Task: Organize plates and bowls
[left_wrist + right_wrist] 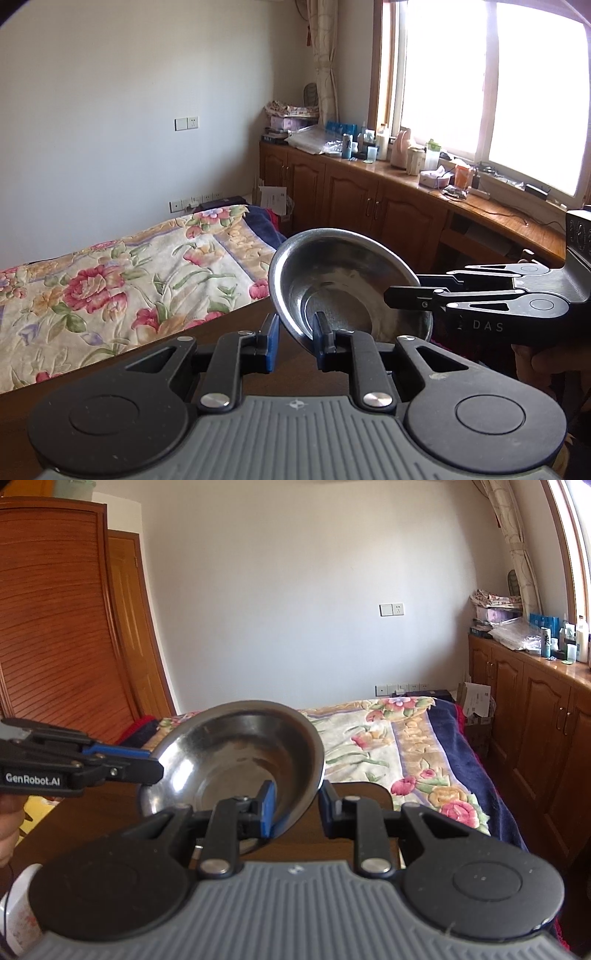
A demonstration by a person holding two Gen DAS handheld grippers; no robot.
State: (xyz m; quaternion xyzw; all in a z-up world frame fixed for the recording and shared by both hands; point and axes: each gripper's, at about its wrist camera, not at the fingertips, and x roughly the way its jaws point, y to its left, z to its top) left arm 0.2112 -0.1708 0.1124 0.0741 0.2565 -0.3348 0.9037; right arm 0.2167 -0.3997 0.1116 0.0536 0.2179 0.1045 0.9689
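Note:
A steel bowl point(343, 284) point(236, 753) hangs tilted in the air above a dark brown table point(122, 373) point(92, 812). My right gripper point(297, 806) is shut on its near rim, one pad inside and the outer finger against the edge. In the left wrist view it point(402, 290) comes in from the right. My left gripper point(295, 332) straddles the opposite rim. Its right finger is inside the bowl, and a thin gap shows between its left pad point(272, 343) and the bowl's outside. From the right wrist view it point(153, 764) reaches in from the left.
A bed with a floral blanket point(110, 284) point(388, 746) lies beyond the table. Wooden cabinets with a cluttered top point(369, 199) point(535, 716) run under the window. A wooden wardrobe point(55, 627) stands on the left. A white flowered dish point(14, 912) sits at the near left.

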